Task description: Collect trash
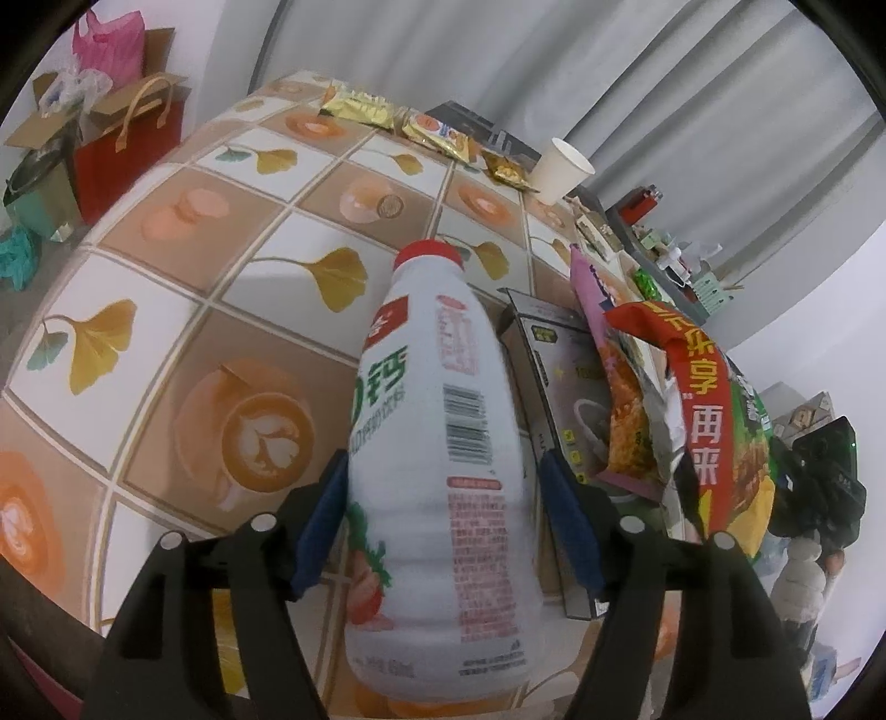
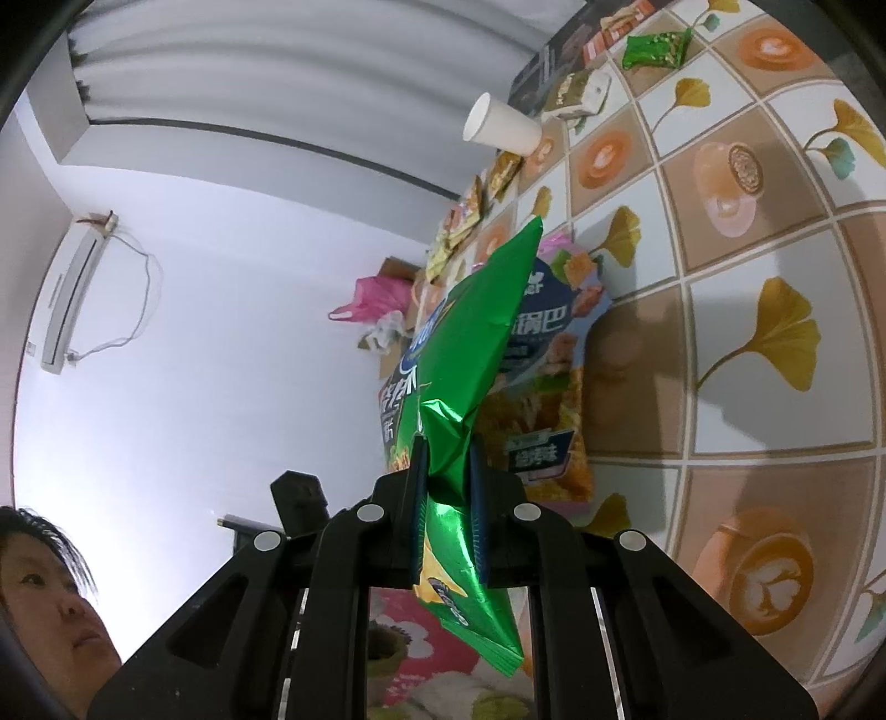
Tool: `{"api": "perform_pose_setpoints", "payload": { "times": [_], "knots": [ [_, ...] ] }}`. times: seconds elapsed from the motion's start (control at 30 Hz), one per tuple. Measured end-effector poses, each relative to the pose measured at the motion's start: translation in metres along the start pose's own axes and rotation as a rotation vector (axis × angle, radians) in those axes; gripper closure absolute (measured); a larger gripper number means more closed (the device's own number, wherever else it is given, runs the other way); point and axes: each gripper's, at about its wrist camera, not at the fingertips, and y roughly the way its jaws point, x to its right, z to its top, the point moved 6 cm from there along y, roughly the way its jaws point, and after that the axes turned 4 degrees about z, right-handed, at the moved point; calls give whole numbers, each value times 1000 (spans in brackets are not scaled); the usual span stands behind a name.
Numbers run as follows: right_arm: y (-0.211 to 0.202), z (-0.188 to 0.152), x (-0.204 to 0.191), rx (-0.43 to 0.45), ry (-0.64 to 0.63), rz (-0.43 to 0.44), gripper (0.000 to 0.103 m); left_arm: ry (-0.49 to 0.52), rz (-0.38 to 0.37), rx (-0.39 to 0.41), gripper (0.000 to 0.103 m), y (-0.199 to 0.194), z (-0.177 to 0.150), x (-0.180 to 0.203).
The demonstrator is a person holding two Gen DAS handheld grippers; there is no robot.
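Note:
My left gripper (image 1: 446, 471) is shut on a white plastic drink bottle (image 1: 437, 443) with a red cap, held above the patterned tablecloth (image 1: 221, 266). My right gripper (image 2: 448, 454) is shut on a green foil snack bag (image 2: 476, 354), lifted off the table. The same bag, with red and green print, shows at the right of the left wrist view (image 1: 714, 432). Other snack wrappers (image 2: 554, 399) lie on the table behind the green bag. A dark flat carton (image 1: 554, 399) lies beside the bottle.
A white paper cup (image 1: 559, 169) stands at the table's far edge, with gold snack packets (image 1: 360, 108) along that edge. A small green packet (image 2: 656, 50) lies at the far corner. A red paper bag (image 1: 130, 149) and cardboard boxes stand on the floor at left.

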Motion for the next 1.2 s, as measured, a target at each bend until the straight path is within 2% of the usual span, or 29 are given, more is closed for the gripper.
{"api": "perform_pose_setpoints", "payload": {
  "times": [0.2, 0.37, 0.53, 0.67, 0.77, 0.97, 1.07, 1.2],
  "knots": [
    [-4, 2, -5, 17, -3, 36, 91, 5, 8, 28, 34, -5, 8, 0],
    [-9, 4, -9, 29, -10, 49, 91, 11, 29, 21, 32, -2, 20, 0],
    [-12, 4, -12, 34, -22, 49, 91, 6, 53, -71, 32, 20, 36, -5],
    [-15, 1, -11, 34, -25, 51, 91, 5, 27, -143, 32, 33, 40, -6],
    [-16, 0, -11, 35, -21, 49, 91, 4, 25, -153, 45, 35, 41, -6],
    [-17, 0, -11, 40, -18, 53, 91, -9, 3, -114, 46, 27, 35, -3],
    [-19, -1, -13, 45, -23, 56, 91, 12, -8, -61, 46, 12, 34, 4],
    [-25, -3, -16, 54, -30, 64, 91, 77, -4, 48, 46, -21, 33, 21]
  ]
}}
